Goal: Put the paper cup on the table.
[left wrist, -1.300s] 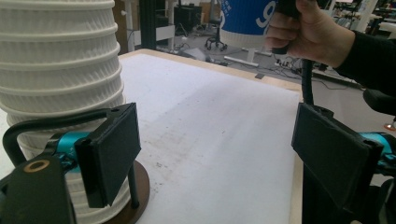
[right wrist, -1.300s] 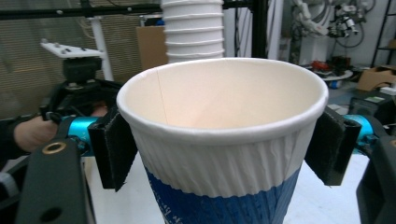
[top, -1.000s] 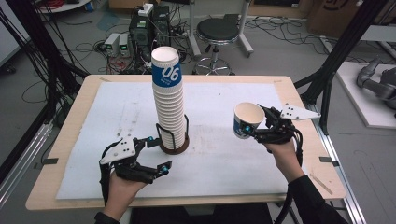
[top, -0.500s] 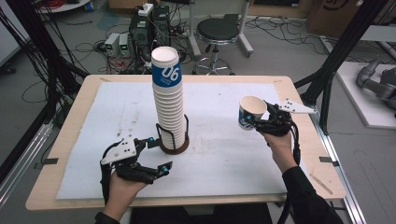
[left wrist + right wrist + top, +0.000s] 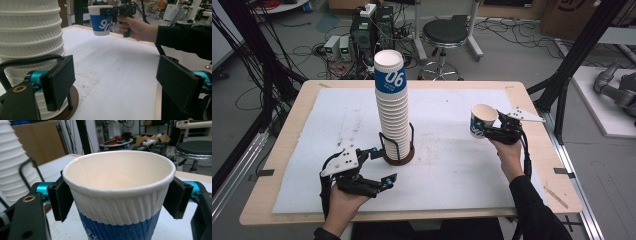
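Since earlier frame we lowered right tongs [image 5: 488, 129] with paper cup [image 5: 482, 121]. Left tongs [image 5: 382, 167] unclenched beside cup stack [image 5: 393, 115] in holder, on bench [image 5: 302, 107]. Right tongs clenched on cup, held above bench.

White-and-blue paper cup [image 5: 482, 121] upright, mouth up, empty, held above table, well right of cup stack [image 5: 393, 112].

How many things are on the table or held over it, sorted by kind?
Cup stacks: 1, the tall stack
Stack holders: 1, the wire holder with a round base
Single cups: 1, the cup held in the right gripper
Grippers: 2, counting the left gripper
Total: 5
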### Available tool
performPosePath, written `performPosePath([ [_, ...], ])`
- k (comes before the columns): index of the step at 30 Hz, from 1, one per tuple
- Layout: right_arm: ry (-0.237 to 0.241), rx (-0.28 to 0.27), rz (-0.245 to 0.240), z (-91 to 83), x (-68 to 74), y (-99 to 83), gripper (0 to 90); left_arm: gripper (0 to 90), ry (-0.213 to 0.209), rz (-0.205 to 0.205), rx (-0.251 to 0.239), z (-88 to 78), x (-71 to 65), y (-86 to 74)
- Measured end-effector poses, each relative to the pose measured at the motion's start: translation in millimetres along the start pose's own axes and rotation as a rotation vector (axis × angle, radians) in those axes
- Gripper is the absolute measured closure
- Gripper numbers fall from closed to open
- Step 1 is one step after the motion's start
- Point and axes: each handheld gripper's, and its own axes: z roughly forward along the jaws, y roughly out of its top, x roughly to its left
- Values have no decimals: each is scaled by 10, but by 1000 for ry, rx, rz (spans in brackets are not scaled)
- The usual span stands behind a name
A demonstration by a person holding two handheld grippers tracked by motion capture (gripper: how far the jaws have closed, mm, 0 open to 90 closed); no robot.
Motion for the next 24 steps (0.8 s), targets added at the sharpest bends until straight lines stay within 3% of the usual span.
performPosePath([
  [24, -152, 75, 45, 314, -259, -267, 223, 154, -10, 2, -2, 10, -19, -9],
])
